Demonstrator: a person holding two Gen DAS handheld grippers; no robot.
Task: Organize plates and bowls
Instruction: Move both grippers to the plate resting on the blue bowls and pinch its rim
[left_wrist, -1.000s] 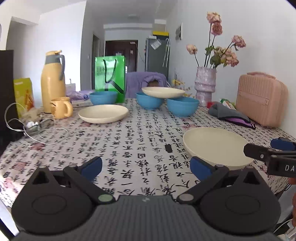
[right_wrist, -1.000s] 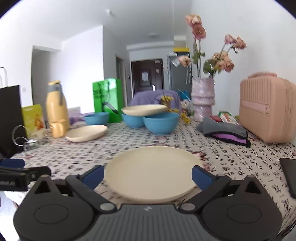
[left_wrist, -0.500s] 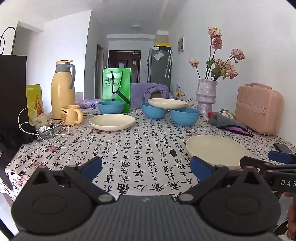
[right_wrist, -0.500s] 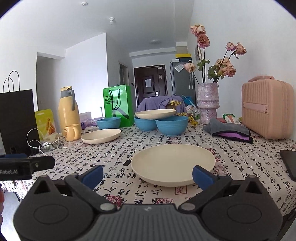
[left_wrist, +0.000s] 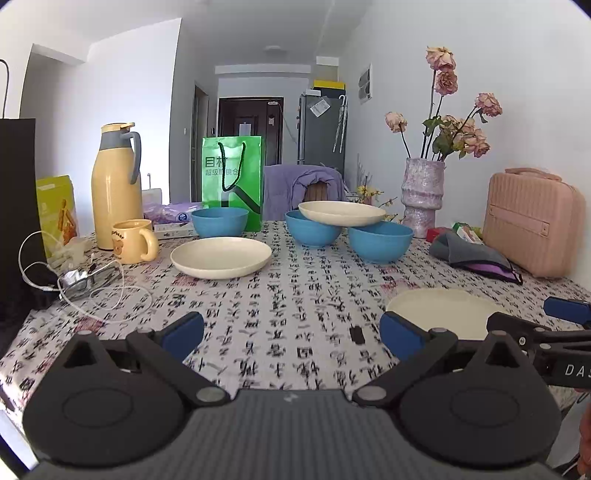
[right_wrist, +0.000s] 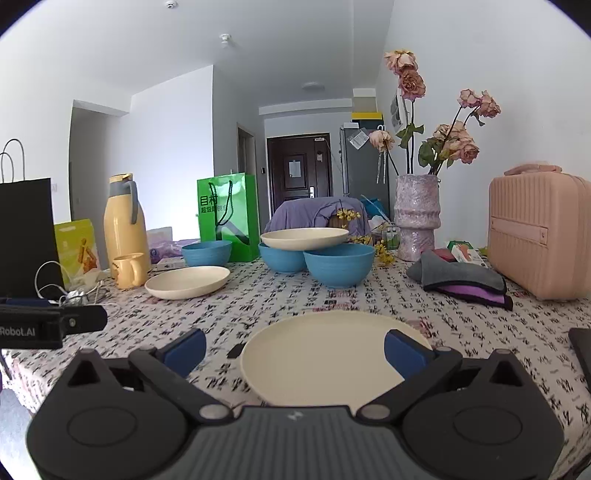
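While both tools hover low over the near edge of the table (left_wrist: 295, 295), its white cloth printed with black Chinese characters carries three cream plates and three blue bowls. The nearest plate (right_wrist: 317, 358) lies directly ahead of the right gripper (right_wrist: 295, 345), whose blue-padded fingers stand wide apart and hold nothing. A second plate (left_wrist: 221, 256) sits alone toward the left, and the third plate (left_wrist: 341, 213) rests tilted across the rims of two bowls: the middle bowl (left_wrist: 312, 230) and the right bowl (left_wrist: 380, 239), which stand just beside each other. The left bowl (left_wrist: 219, 221) stands apart in front of one green paper bag (left_wrist: 232, 177) bearing large white characters that seem to read "目村", though the smaller line beneath is too soft to make out. The left gripper (left_wrist: 291, 330) is likewise spread open and empty, aimed at bare cloth left of the nearest plate. Seen from the right wrist, the left tool's side shows "Robot.AI"; from the left wrist, the right tool's side shows "DAS", cut off at the frame. Farther back stand one yellow thermos jug (left_wrist: 116, 184), one yellow mug (left_wrist: 133, 240) with a small cartoon print, one vase of dried roses (left_wrist: 423, 195) and one pink hard case (left_wrist: 532, 225).
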